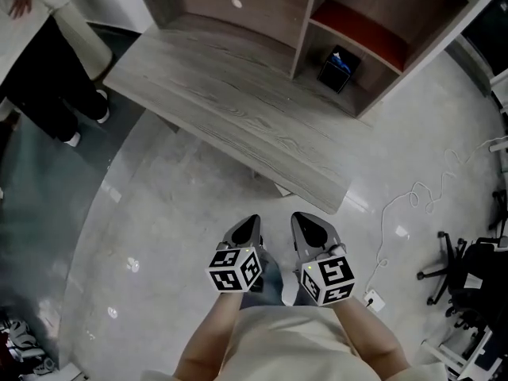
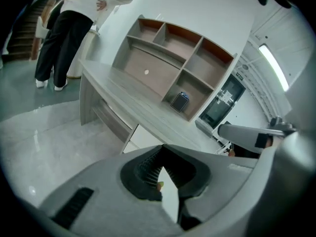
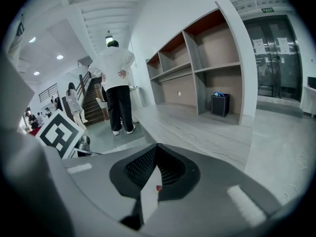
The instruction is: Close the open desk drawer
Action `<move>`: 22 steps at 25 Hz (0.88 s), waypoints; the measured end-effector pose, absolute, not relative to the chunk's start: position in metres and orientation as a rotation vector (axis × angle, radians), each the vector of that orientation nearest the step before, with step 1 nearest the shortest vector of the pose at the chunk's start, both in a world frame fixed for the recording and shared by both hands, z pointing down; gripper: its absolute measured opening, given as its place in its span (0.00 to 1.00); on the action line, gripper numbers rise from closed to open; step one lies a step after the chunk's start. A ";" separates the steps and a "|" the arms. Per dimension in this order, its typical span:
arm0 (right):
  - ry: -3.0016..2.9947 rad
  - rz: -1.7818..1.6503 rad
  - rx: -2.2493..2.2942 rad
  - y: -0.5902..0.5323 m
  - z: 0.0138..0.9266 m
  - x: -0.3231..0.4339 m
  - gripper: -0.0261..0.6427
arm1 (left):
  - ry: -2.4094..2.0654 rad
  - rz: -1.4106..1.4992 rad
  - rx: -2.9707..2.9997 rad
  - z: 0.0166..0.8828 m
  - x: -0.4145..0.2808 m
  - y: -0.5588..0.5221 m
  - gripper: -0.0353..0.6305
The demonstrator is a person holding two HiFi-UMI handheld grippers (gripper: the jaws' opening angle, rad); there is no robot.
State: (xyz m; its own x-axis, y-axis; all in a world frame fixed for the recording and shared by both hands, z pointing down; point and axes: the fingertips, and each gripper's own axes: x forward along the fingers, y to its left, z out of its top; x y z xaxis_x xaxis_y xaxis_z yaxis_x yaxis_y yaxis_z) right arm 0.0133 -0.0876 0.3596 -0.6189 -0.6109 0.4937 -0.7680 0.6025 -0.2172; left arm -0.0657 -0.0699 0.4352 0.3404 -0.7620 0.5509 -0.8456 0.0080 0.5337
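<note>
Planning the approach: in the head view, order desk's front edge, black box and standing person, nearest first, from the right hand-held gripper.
1. Desk's front edge, just ahead of the right hand-held gripper.
2. Black box, in the shelf compartment beyond.
3. Standing person, far left.

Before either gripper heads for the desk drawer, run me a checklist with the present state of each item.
1. Left gripper empty, fingers shut: ok.
2. Right gripper empty, fingers shut: ok.
3. Drawer in sight under the desk top, in the left gripper view: ok.
4. How far the drawer stands out: cannot tell.
5. Grippers at the drawer: not ok, both hang over the floor, apart from the desk.
6. Bystander apart from the drawer, by the desk's far end: ok.
</note>
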 end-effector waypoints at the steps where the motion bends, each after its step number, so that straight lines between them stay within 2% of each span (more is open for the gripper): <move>1: -2.453 0.595 1.116 -0.089 0.362 0.012 0.05 | -1.413 0.103 1.745 0.442 -0.067 -0.073 0.06; 11: -2.356 0.664 1.180 -0.092 0.387 0.017 0.05 | -1.198 -0.058 1.688 0.500 -0.054 -0.100 0.07; 22: -2.298 0.710 1.202 -0.092 0.414 0.022 0.05 | -0.933 -0.392 1.541 0.550 -0.039 -0.135 0.29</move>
State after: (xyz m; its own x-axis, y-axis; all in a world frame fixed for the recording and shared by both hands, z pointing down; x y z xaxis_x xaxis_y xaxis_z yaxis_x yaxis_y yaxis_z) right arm 0.0224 -0.0918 0.4136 -0.5194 -0.6101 0.5983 -0.8413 0.4879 -0.2329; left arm -0.0386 -0.1349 0.5505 0.6178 -0.7414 0.2620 -0.3320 0.0561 0.9416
